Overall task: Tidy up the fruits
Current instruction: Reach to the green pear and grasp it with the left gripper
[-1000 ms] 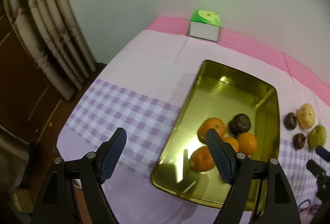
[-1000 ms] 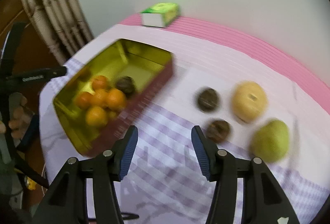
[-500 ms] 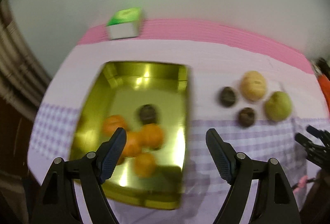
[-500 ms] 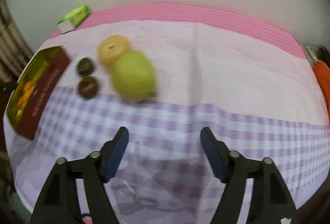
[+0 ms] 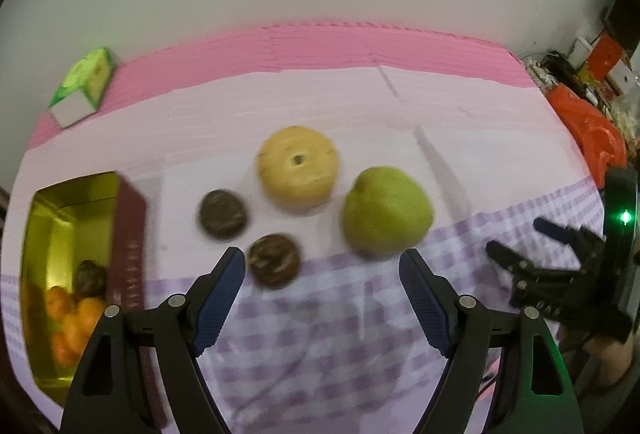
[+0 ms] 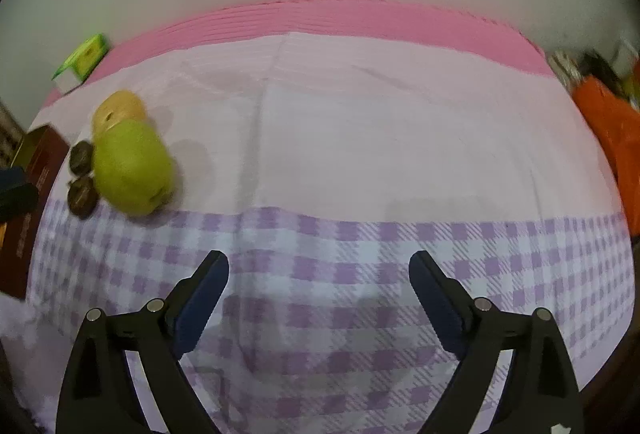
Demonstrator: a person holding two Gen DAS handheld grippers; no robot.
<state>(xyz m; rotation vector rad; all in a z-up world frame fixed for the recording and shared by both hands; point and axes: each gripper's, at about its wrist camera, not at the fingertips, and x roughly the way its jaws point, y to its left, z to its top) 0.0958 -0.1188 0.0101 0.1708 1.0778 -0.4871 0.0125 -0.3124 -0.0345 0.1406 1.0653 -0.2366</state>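
Grippers both gaping, nothing held: left gripper (image 5: pixel 322 266) hovering beside dark fruit (image 5: pixel 274 260); right gripper (image 6: pixel 319 268) jaws just widening over checked cloth (image 6: pixel 360 246).

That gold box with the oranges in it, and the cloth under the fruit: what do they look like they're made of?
The gold box looks like thin metal, probably a tin: its inside is shiny and mirror-like, with a dark red, seemingly printed outer wall. The cloth looks like soft woven fabric, matte, with fold creases and a lilac check pattern; the exact fibre cannot be told.
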